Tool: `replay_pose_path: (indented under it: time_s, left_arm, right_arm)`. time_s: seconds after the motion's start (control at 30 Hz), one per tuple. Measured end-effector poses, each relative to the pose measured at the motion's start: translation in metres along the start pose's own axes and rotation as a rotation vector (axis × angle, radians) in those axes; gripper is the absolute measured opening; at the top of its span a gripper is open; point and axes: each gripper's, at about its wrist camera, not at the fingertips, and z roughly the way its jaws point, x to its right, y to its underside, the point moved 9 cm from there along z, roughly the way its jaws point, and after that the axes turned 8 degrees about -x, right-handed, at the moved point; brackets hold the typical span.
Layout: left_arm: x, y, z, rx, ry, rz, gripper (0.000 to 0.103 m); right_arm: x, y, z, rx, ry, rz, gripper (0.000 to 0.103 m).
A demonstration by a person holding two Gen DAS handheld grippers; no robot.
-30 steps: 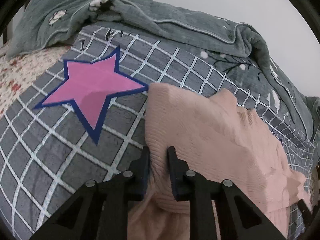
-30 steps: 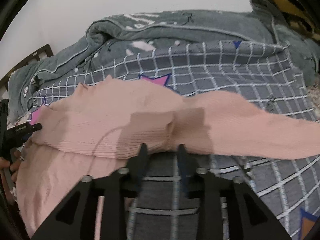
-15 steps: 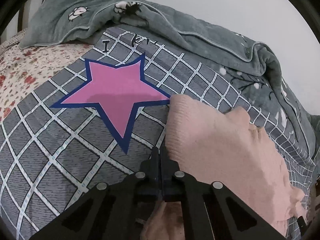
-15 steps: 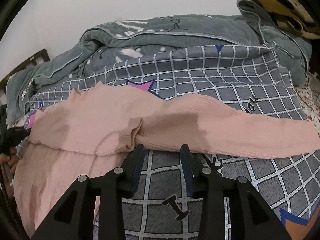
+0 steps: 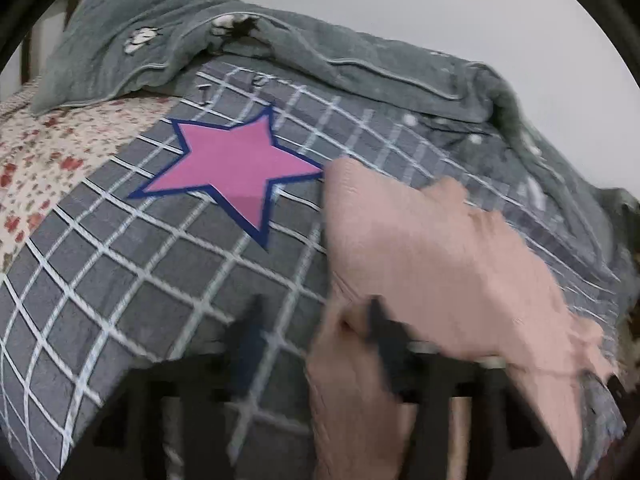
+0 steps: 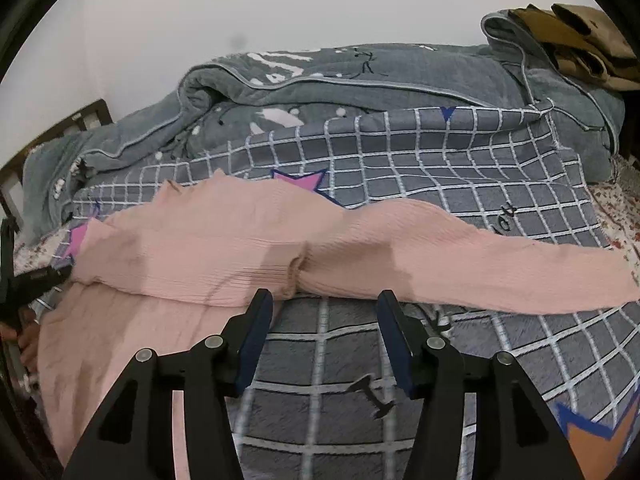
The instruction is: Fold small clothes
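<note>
A pink ribbed sweater [image 5: 432,248] lies on the grey checked blanket [image 5: 140,280], its upper part folded down over the body. My left gripper [image 5: 316,322] is blurred and its jaws are opening. The sweater's left edge lies loose between them, close to the right finger. In the right wrist view the sweater [image 6: 224,248] stretches across the bed, one long sleeve [image 6: 500,268] reaching right. My right gripper [image 6: 325,308] sits just in front of the folded edge, jaws opening over bare blanket. The left gripper [image 6: 44,279] shows at the sweater's far left corner.
A pink star [image 5: 240,164] is printed on the blanket left of the sweater. A bunched grey quilt [image 6: 360,80] runs along the wall behind. Floral sheet [image 5: 48,152] shows at the left. Brown cloth [image 6: 580,40] lies on the quilt at top right.
My left gripper was pinched on the sweater's left edge; its jaws have now spread and let go, and it has drawn back. My right gripper backed off the fold and widened.
</note>
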Motion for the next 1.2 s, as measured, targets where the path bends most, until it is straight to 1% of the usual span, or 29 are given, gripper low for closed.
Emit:
replay_pose_path:
  time_s: [0.03,0.1,0.2,0.27,0.37,0.43,0.5,0.53,0.57,0.63,0.7,0.77,0.8,0.83,0.93,1.03,1.07,1.13,1.17,1.2]
  left_arm:
    - [0.001,0.004,-0.005,0.009,0.019,0.001,0.071]
    - [0.004,0.014,-0.014,0.013,0.034,0.012,0.071]
    - [0.006,0.037,-0.023,-0.02,0.033,0.058,0.071]
    - [0.003,0.062,-0.033,-0.038,0.043,0.084,0.071]
    - [-0.008,0.099,-0.058,-0.026,0.08,0.105,0.071]
    - [-0.013,0.117,-0.069,-0.041,0.105,0.106,0.07]
    - [-0.019,0.137,-0.076,-0.058,0.125,0.096,0.069]
    - [-0.02,0.145,-0.077,-0.072,0.119,0.102,0.063]
    - [-0.019,0.15,-0.076,-0.082,0.111,0.106,0.055]
    - [-0.017,0.159,-0.077,-0.097,0.114,0.113,0.048]
    - [-0.012,0.166,-0.076,-0.115,0.13,0.122,0.04]
    - [-0.01,0.169,-0.073,-0.13,0.112,0.121,0.022]
    - [-0.011,0.171,-0.072,-0.138,0.11,0.119,0.017]
    - [-0.01,0.173,-0.073,-0.144,0.117,0.114,0.008]
    - [-0.008,0.175,-0.087,-0.131,0.155,0.1,0.007]
    - [-0.007,0.185,-0.104,-0.134,0.193,0.103,0.007]
    - [-0.007,0.189,-0.108,-0.138,0.202,0.099,0.007]
    - [-0.008,0.197,-0.115,-0.14,0.195,0.096,0.007]
    - [-0.008,0.2,-0.117,-0.141,0.18,0.098,0.007]
    - [-0.009,0.202,-0.119,-0.141,0.169,0.1,0.007]
  right_arm:
    - [-0.005,0.001,-0.002,0.002,-0.006,-0.002,0.054]
    - [-0.013,0.004,-0.007,0.012,-0.009,-0.007,0.054]
    - [-0.021,0.018,-0.019,0.025,-0.024,-0.002,0.054]
    - [-0.026,0.035,-0.029,0.015,-0.044,-0.003,0.054]
    - [-0.032,0.065,-0.045,0.0,-0.048,-0.037,0.054]
    - [-0.036,0.088,-0.055,-0.018,-0.051,-0.06,0.054]
    - [-0.04,0.106,-0.063,-0.029,-0.074,-0.069,0.054]
    - [-0.044,0.116,-0.067,-0.038,-0.088,-0.077,0.054]
    - [-0.048,0.127,-0.07,-0.046,-0.096,-0.089,0.054]
    - [-0.052,0.144,-0.073,-0.061,-0.096,-0.106,0.054]
    - [-0.059,0.166,-0.073,-0.095,-0.12,-0.116,0.054]
    - [-0.065,0.178,-0.071,-0.116,-0.131,-0.122,0.053]
    - [-0.069,0.185,-0.07,-0.124,-0.14,-0.131,0.053]
    - [-0.072,0.188,-0.068,-0.132,-0.136,-0.141,0.053]
    - [-0.076,0.193,-0.063,-0.14,-0.108,-0.15,0.053]
    - [-0.078,0.192,-0.063,-0.134,-0.131,-0.124,0.052]
    - [-0.078,0.192,-0.063,-0.138,-0.141,-0.119,0.049]
    - [-0.078,0.191,-0.062,-0.142,-0.159,-0.106,0.039]
    - [-0.078,0.191,-0.061,-0.151,-0.177,-0.095,0.028]
    - [-0.079,0.191,-0.059,-0.161,-0.19,-0.091,0.014]
